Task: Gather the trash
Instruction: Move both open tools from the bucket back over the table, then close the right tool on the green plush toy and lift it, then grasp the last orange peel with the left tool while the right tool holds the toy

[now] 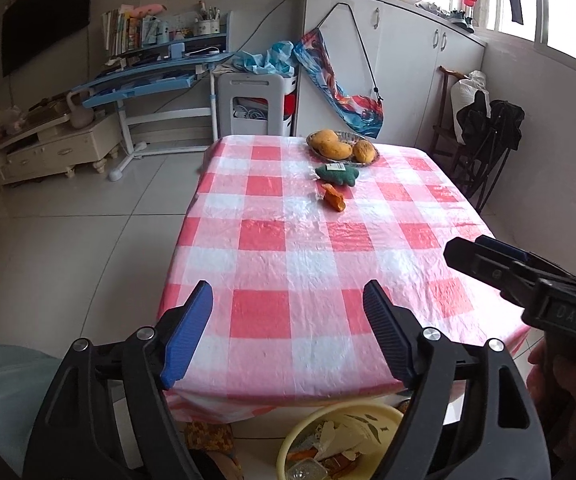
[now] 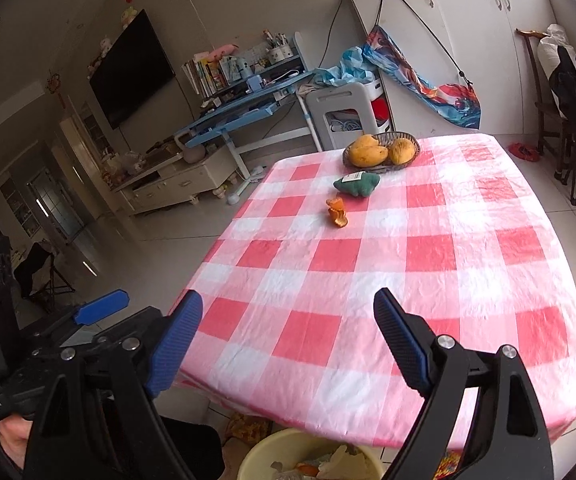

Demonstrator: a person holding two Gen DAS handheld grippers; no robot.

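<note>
We see one orange peel scrap [image 1: 335,198], three yellow mangoes [image 2: 368,153], checked counter [image 1: 288,248]; both grippers' jaws spread, empty.

The only text that can be read is "DAS", in raised letters on the black body of the right gripper [image 1: 464,250], at the right edge of the left wrist view. On the left gripper [image 2: 106,306], at the near left of the right wrist view, a small white print stands on the black body, but it is too small to read. The green toy [image 2: 358,186] carries a white tag; its print cannot be read.
</note>
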